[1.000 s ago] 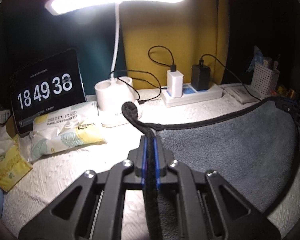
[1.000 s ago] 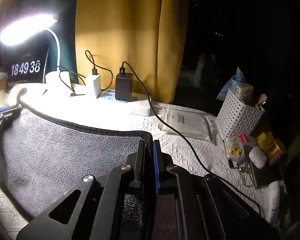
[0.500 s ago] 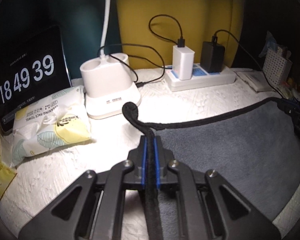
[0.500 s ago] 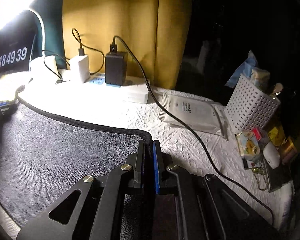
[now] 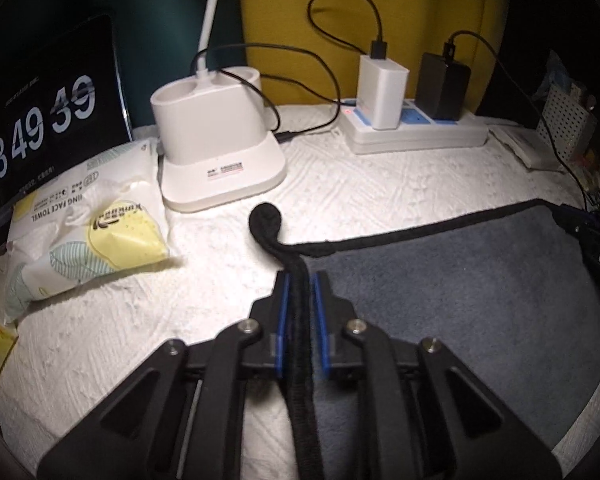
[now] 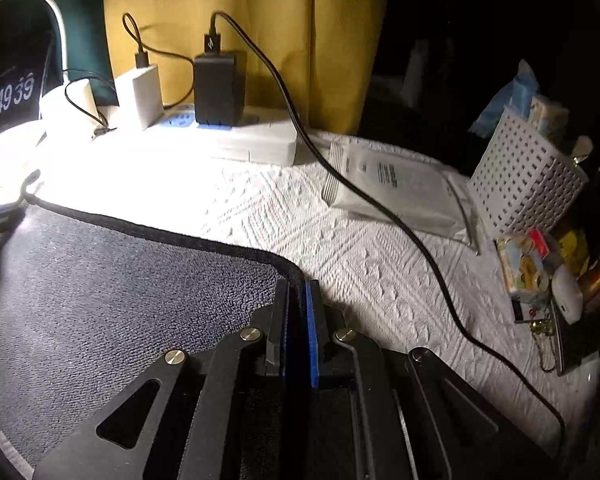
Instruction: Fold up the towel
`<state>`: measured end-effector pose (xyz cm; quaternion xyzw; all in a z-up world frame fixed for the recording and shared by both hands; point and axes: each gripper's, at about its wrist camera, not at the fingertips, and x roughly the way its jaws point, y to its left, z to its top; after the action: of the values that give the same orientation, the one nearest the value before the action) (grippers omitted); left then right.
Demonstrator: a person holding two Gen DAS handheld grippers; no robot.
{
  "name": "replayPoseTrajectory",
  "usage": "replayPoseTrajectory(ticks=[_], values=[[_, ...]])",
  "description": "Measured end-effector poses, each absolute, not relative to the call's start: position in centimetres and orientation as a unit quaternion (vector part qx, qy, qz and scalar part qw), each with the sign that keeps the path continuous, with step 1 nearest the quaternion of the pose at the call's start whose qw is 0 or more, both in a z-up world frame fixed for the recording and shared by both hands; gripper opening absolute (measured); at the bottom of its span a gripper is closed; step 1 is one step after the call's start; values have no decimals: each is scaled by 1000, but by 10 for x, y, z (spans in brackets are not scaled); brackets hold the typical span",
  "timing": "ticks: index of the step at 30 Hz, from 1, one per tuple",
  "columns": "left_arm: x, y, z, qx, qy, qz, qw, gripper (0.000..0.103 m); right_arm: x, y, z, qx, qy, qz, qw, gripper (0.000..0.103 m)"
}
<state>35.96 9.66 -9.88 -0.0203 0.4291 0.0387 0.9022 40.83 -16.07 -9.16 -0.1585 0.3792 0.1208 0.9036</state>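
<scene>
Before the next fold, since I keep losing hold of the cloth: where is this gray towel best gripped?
Grip the gray towel by its thick black hem at the far corners, coming from the near side along the table. That piped edge is firmer than the soft pile. Each hand-held gripper already does so: the left by the loop corner, the right at the rounded corner.

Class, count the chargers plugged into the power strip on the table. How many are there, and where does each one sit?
2. The white charger is at the left end of the power strip; the black charger stands just right of it. The strip's far end seems unoccupied.
</scene>
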Motion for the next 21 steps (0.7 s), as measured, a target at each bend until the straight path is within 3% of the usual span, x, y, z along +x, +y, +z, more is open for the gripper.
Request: replayPoseTrajectory(ticks=[4, 6, 11, 21], values=[[360, 105, -97, -37, 431, 49, 900, 30, 409, -161, -92, -158, 384, 118, 902, 8], [359, 113, -97, -50, 431, 58, 899, 49, 409, -161, -92, -156, 384, 118, 902, 14], [358, 120, -96, -69, 432, 57, 897, 51, 411, -168, -90, -141, 385, 105, 906, 30], [342, 121, -88, -69, 431, 52, 898, 52, 404, -176, -85, -123, 385, 93, 910, 43]])
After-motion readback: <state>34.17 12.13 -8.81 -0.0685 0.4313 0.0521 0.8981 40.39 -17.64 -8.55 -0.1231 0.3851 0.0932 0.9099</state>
